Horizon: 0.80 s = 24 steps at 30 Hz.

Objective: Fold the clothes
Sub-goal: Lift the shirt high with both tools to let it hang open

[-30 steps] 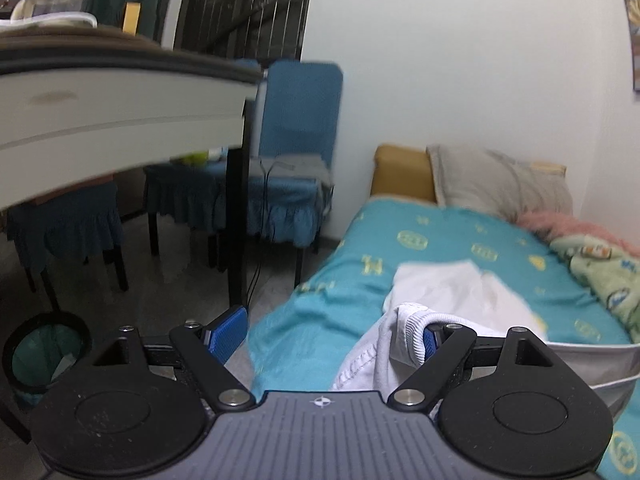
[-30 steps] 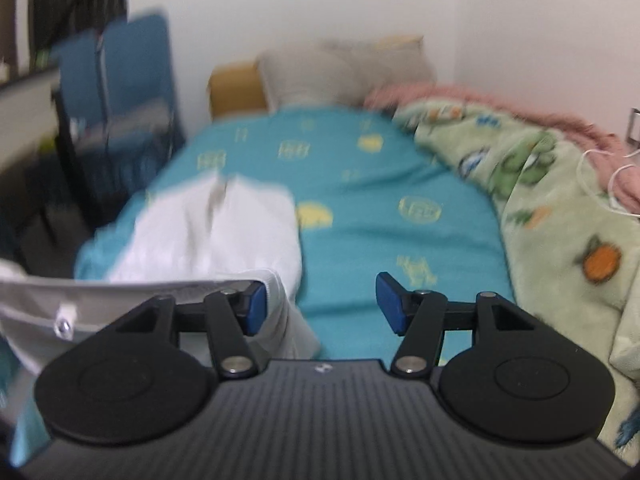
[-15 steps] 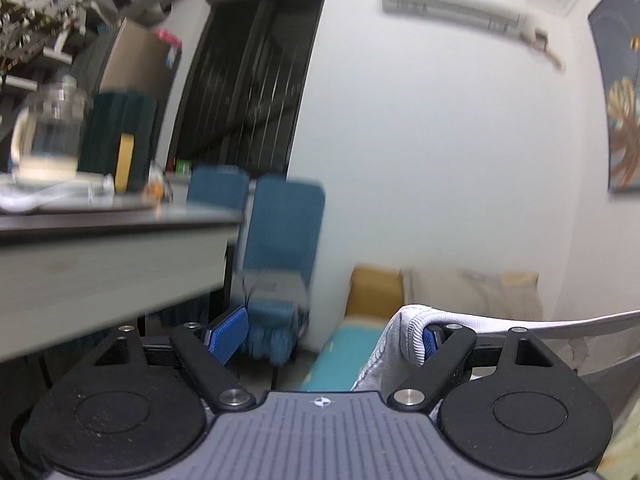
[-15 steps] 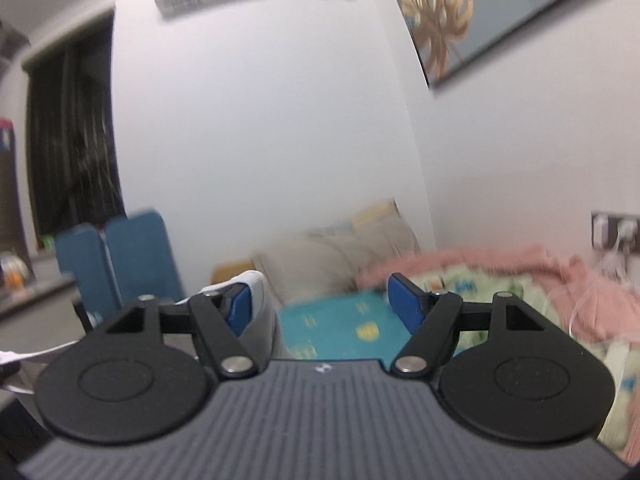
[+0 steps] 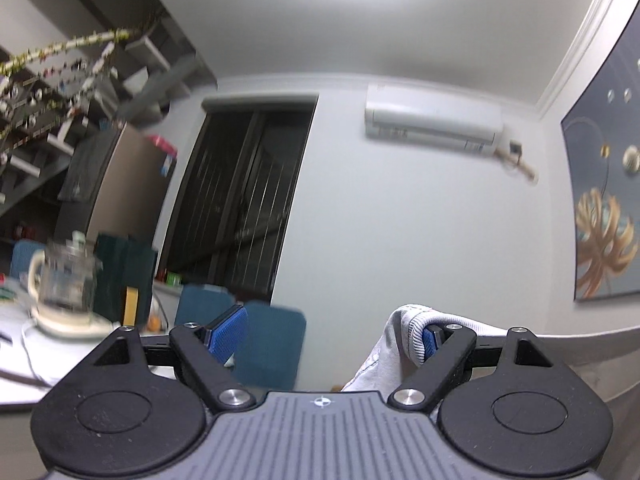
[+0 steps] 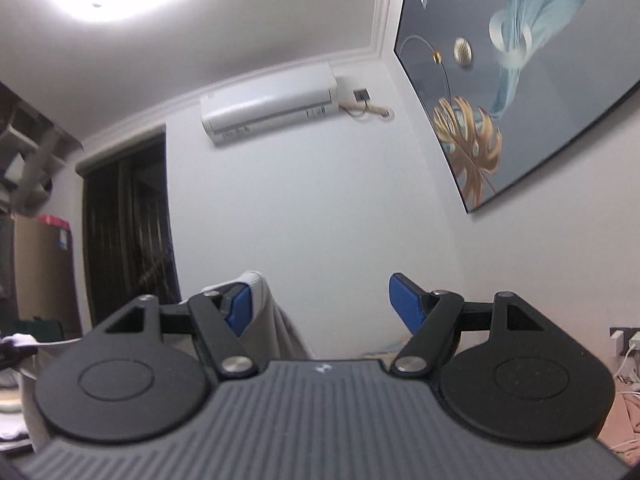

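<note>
The wall point(image 5: 400, 220) and ceiling now fill both views, where a second ago the bed and its teal sheet lay ahead; both grippers have swung sharply upward. The large painting point(image 6: 520, 92) of a gold leaf hangs on the right-hand wall, the air conditioner point(image 5: 434, 124) sits beside the dark doorway point(image 5: 240, 200); its label is too blurred to read. The white garment point(image 5: 404, 344) hangs stretched between the tools. The left gripper point(image 5: 326, 330) stands with fingers apart, cloth hooked over its right finger only. The right gripper point(image 6: 322, 304) is likewise spread, cloth point(image 6: 272, 320) draped over its left finger.
</note>
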{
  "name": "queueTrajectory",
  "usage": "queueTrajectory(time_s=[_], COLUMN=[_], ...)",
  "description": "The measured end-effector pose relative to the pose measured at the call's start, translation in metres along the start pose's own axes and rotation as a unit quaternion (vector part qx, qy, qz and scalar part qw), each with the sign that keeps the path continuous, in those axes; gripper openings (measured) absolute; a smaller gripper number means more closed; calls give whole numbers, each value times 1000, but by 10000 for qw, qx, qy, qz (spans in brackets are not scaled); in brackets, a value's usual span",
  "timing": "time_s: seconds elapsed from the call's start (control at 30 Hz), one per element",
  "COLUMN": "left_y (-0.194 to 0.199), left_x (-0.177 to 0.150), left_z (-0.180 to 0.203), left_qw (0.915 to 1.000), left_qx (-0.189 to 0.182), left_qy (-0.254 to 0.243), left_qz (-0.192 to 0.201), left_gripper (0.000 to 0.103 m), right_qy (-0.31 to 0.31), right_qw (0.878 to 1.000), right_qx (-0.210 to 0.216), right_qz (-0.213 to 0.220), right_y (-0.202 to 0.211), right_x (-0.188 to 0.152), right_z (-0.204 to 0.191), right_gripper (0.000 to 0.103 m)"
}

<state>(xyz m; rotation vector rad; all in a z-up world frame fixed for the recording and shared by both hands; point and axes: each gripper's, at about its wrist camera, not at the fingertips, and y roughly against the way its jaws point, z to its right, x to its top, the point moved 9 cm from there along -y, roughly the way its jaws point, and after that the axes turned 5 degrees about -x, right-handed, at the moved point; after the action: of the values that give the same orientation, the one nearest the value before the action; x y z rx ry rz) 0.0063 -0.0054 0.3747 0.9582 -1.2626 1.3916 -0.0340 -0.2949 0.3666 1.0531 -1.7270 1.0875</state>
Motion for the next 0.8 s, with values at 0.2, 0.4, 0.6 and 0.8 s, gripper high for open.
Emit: queueTrajectory(time_s=[0.2,0.4,0.6,0.8], left_y=[39,31,-26,-124], left_x=[67,79,28,-63], left_z=[27,38,30,28], left_qw=[9994,9995,9995,9963], left_qx=[-139,-222,-210,-122], left_qy=[-113,-85,-47,-283], left_qz=[307,195,-224,-805], left_gripper=[85,85,85,85], right_qy=[-72,10,92,232], right_qw=[9996,9999,9991,9944], right_qx=[111,89,-24,-249], right_qz=[236,124,-414,-1001], right_y=[24,21,-18,-99], right_x=[54,61,22,-56], right_z=[1,6,20,36], right_gripper=[74,74,74,74])
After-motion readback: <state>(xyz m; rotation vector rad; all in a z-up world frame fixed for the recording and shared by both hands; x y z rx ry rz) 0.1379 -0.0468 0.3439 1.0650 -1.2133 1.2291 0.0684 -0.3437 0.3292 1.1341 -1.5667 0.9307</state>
